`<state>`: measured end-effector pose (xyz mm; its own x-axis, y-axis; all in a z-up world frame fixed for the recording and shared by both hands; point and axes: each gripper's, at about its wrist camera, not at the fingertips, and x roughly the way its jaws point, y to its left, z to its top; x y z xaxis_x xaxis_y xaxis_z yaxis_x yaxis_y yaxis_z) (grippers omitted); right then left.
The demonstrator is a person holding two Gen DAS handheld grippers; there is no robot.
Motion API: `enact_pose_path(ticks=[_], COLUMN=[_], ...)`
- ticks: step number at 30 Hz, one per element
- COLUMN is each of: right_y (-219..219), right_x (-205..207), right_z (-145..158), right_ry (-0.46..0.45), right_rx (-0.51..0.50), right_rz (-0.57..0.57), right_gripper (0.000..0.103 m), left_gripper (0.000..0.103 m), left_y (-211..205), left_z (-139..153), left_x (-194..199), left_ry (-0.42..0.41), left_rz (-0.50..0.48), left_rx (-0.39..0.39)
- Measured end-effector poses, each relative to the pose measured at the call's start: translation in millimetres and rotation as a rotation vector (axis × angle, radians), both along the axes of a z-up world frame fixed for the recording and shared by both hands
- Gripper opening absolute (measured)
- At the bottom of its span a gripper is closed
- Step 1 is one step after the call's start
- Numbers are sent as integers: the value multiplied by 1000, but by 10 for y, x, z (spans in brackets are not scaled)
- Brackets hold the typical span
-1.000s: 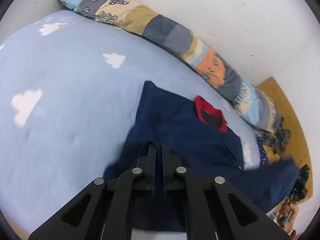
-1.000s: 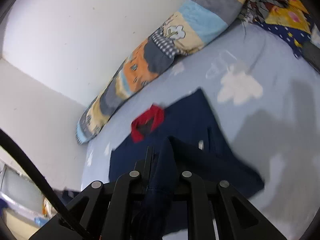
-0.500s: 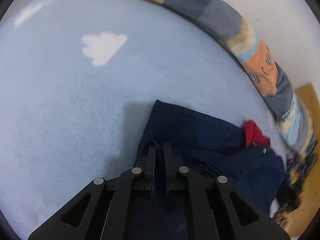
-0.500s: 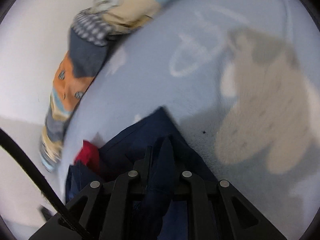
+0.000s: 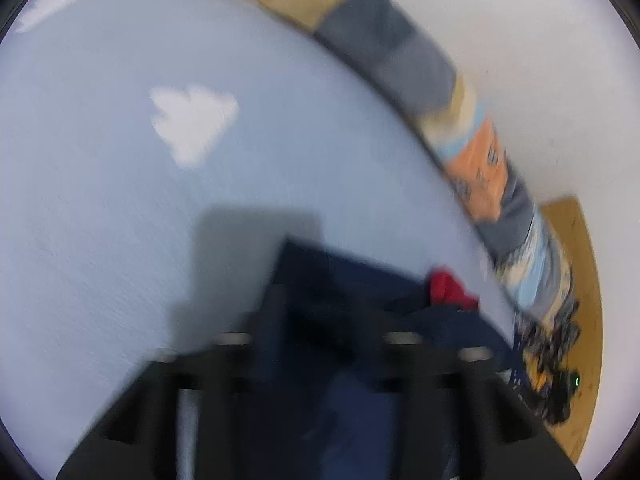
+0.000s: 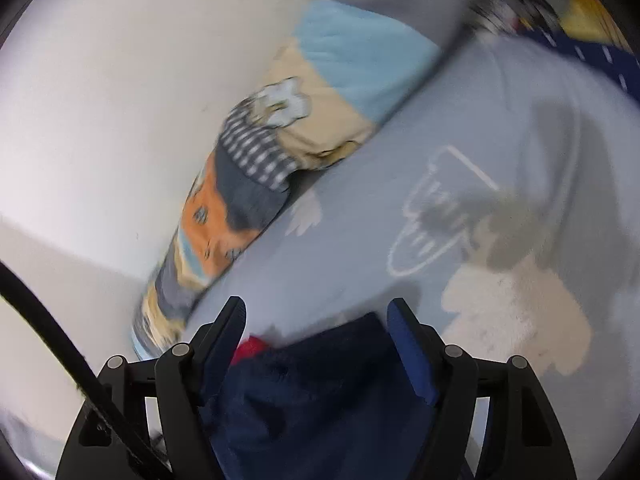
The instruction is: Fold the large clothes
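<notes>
A navy garment [image 5: 344, 288] with a red collar [image 5: 448, 288] lies folded on the light blue bed sheet [image 5: 120, 200]. In the blurred left wrist view my left gripper [image 5: 316, 320] stands open over the garment's near part, its fingers wide apart. In the right wrist view my right gripper [image 6: 316, 312] is open, its fingers [image 6: 230, 320] either side of the navy garment [image 6: 320, 384]. The red collar [image 6: 250, 350] shows beside the left finger. Neither gripper holds cloth.
A long patchwork bolster [image 5: 420, 80] lies along the white wall [image 5: 520, 20], also seen in the right wrist view [image 6: 256, 184]. Patterned bedding [image 6: 560, 8] lies at the far right. A wooden floor [image 5: 580, 280] lies past the bed's end. White cloud prints [image 5: 192, 124] dot the sheet.
Both grippers were shut on the navy garment and carried its edge over toward the collar. Now both have opened and let it go, and the fold lies on the bed.
</notes>
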<state>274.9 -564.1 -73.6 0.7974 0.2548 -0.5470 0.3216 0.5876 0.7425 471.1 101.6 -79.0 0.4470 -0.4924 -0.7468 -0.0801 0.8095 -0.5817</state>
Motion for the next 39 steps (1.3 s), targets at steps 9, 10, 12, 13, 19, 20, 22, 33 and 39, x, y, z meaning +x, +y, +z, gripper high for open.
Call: enact_pose_path(ticks=[9,10,12,13,19,20,22,33,39], right_y=[1127,1322,1449,1452,1306,1318,1462,2691,2311], right_x=[167,269,430,568,1175,1178,1015,479,192], right_z=[123,36,-118,-229,-575,-544,-305,-699,-334], right_ry=[-15,5,60,92,249,256,184,183,115], right_rx=[-398,-453,-502,-497,-580,-583,-629,-904,-719], right_rz=[249,310,333,343,312,305,292,552,467], right_gripper=[77,72,71,67,60,61,63,79,77], left_gripper=[78,78,78,78,78,78,78,80,81], left_y=[12,-204,-669,-911,-1470,-1484,-1521,-1256,-950], left_z=[544,522,413,326,-499,-514,-454,-465,-326], left_x=[-335,-417,-583,-662,-713,-750,-854,-968,-1087], left_ry=[-243,-266,-295,-302,-166,-180,-232,-249,-288], left_rz=[39,-23,-153,-213,-339,-342,-361,-291,-242], left_rx=[226,260,315,342,499,513,557,644,654])
